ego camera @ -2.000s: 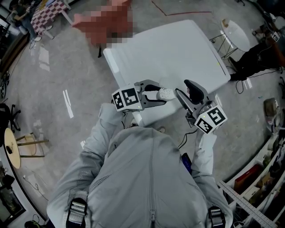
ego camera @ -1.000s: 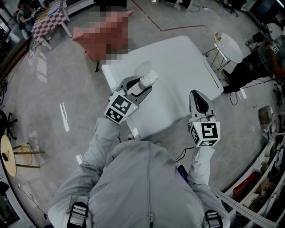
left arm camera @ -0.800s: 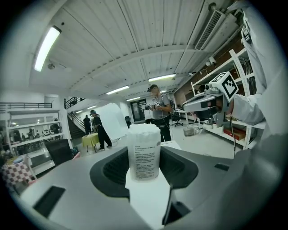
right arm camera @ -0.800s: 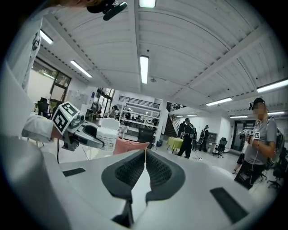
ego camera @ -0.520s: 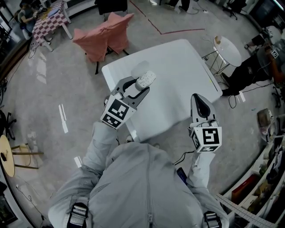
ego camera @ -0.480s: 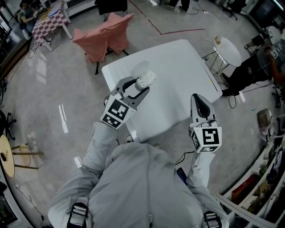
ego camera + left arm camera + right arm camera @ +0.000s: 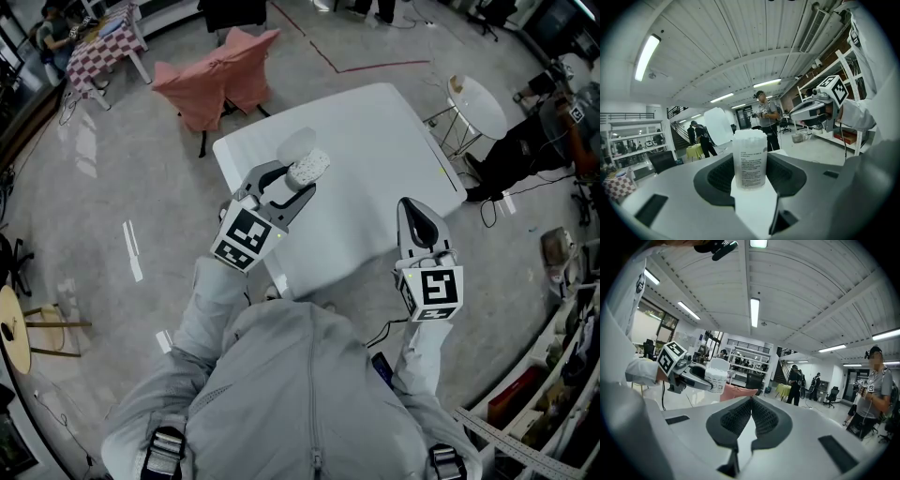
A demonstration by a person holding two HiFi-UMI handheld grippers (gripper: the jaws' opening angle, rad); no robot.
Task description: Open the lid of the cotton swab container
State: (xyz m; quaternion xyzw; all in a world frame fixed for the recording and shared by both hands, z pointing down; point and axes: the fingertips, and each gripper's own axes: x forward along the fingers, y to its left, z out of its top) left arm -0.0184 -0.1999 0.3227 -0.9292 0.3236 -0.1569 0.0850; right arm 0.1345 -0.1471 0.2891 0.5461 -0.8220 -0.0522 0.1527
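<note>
The cotton swab container (image 7: 309, 168), a small clear tub packed with white swabs, sits upright between the pads of my left gripper (image 7: 296, 184), which is shut on it above the white table (image 7: 375, 141). Its translucent lid (image 7: 295, 143) stands flipped open at the back. In the left gripper view the container (image 7: 750, 159) fills the centre, with the lid (image 7: 717, 126) raised behind it to the left. My right gripper (image 7: 413, 208) hangs apart at the table's near right, its jaws pressed together with nothing between them. The right gripper view shows those jaws (image 7: 751, 403) and the far-off container (image 7: 716, 377).
A chair draped in pink cloth (image 7: 220, 80) stands beyond the table's far corner. A small round white table (image 7: 480, 89) is at the right. Shelving (image 7: 553, 375) lines the right wall. Several people stand in the hall, one of them (image 7: 765, 117) straight ahead of the left gripper.
Two seconds ago the grippers were close together at the container. They have since parted: the left carried it up and left, the right drew back right. Over the last second almost nothing moved.
</note>
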